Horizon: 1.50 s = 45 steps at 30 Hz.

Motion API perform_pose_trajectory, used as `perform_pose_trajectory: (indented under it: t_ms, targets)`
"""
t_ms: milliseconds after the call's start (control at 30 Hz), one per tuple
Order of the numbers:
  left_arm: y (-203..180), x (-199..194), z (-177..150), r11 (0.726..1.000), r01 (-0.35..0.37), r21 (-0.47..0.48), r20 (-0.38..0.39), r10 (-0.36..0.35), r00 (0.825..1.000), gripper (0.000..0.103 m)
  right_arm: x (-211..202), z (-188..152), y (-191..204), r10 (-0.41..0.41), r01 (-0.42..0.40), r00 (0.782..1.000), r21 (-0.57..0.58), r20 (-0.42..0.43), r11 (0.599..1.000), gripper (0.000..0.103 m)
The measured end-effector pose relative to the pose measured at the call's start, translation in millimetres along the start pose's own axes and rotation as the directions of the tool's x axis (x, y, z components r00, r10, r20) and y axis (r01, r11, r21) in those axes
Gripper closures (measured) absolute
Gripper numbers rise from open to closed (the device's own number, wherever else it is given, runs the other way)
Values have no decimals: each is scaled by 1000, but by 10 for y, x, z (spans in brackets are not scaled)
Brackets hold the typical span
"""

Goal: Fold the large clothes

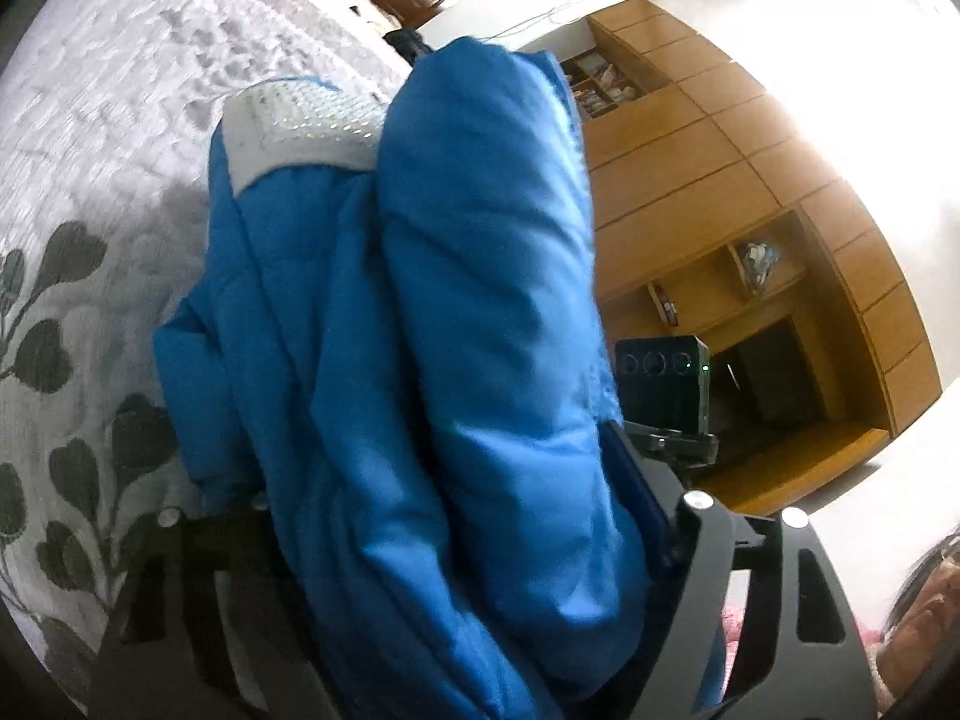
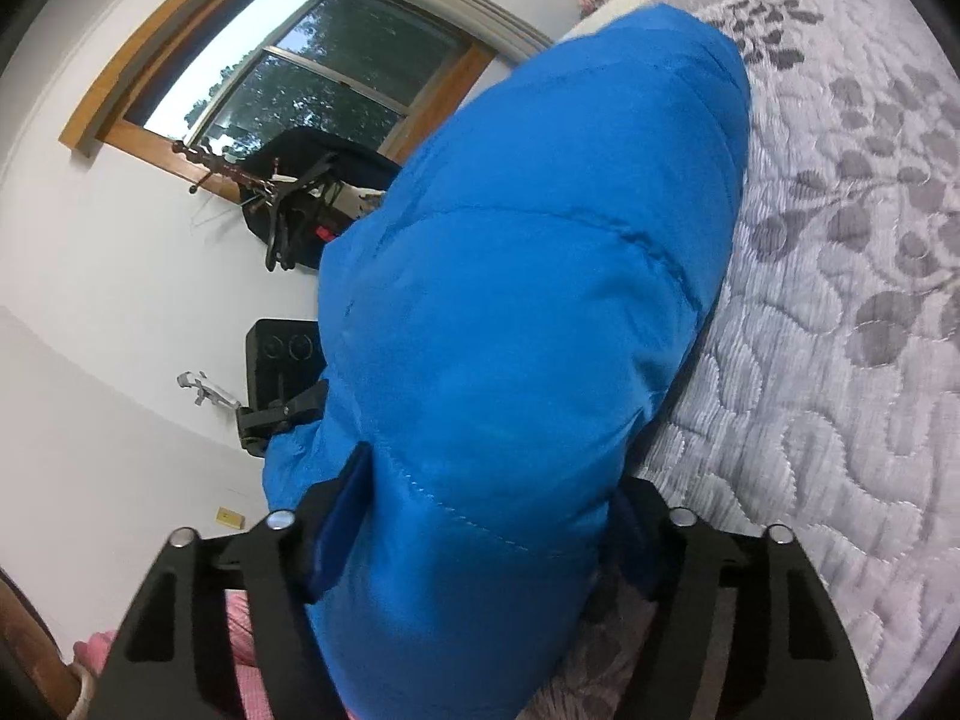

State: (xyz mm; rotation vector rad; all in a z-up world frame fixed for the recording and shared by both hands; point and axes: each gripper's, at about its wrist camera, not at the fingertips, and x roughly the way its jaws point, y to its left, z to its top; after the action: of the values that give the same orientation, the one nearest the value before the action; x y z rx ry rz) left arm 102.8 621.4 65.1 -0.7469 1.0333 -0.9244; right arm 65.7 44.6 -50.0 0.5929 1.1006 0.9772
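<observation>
Both my jaws closed on bunched jacket point(image 1: 432, 312): left gripper point(image 1: 456, 540), right gripper point(image 2: 486, 516). Jacket held up over the bed point(image 2: 840, 360), likely so it hangs straight before folding.

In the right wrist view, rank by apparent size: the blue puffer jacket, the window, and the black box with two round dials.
Largest to smallest:
1. blue puffer jacket, though it is nearest the camera, which inflates it
2. window
3. black box with two round dials, partly hidden behind the jacket
</observation>
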Motion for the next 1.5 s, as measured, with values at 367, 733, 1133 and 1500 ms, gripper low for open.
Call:
perform_pose_trajectory:
  t_ms: [367, 733, 1133, 1500]
  targets:
    - [-696, 674, 137, 993, 98, 72, -32, -96, 995, 33, -1015, 78, 96, -101, 109, 986, -51, 135, 993, 37]
    - [-684, 1435, 292, 994, 5, 109, -45, 0, 999, 34, -1282, 258, -764, -101, 94, 985, 57, 139, 994, 36]
    - [-687, 1539, 169, 989, -72, 132, -49, 79, 996, 22, -1341, 73, -979, -130, 121, 981, 64, 146, 991, 19]
    - [-1078, 1022, 3, 955, -272, 119, 65, 266, 962, 13, -1602, -153, -509, -481, 474, 858, 79, 181, 877, 4]
